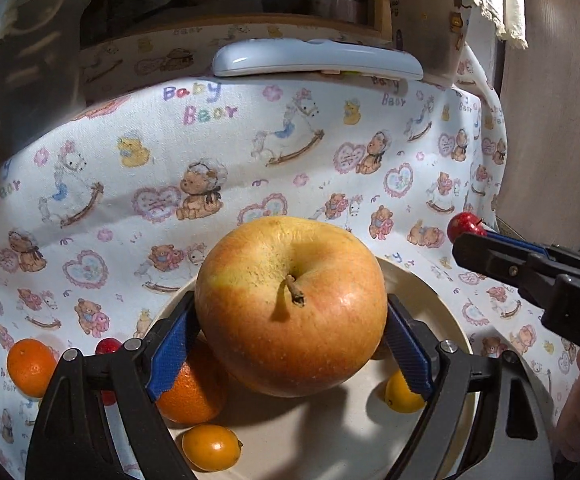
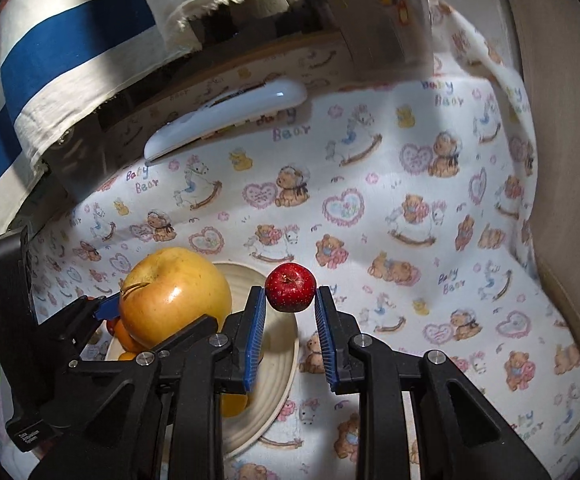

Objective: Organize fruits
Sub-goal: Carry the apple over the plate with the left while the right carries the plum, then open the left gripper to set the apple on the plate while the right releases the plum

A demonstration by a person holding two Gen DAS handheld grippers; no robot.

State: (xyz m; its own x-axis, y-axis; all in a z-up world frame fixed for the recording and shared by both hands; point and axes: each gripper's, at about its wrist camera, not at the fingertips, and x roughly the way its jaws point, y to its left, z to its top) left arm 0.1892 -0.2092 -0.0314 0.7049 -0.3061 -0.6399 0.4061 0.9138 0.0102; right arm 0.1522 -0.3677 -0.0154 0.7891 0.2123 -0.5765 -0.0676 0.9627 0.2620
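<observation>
My left gripper [image 1: 290, 320] is shut on a large yellow-orange apple [image 1: 290, 308] and holds it above a cream plate [image 1: 442, 300]. The plate holds an orange [image 1: 193, 392] and two small yellow-orange fruits [image 1: 211, 447] [image 1: 400, 394]. My right gripper [image 2: 290, 294] is shut on a small red fruit [image 2: 290, 287], held above the cloth just right of the plate [image 2: 277, 384]. The red fruit [image 1: 462, 227] and the right gripper also show at the right of the left wrist view. The big apple [image 2: 173, 300] shows at the left of the right wrist view.
A teddy-bear print cloth [image 1: 249, 168] covers the table. An orange [image 1: 29, 366] and small red fruits [image 1: 107, 347] lie on the cloth left of the plate. A white remote [image 1: 318, 62] lies at the back edge. A wooden wall [image 2: 562, 160] stands on the right.
</observation>
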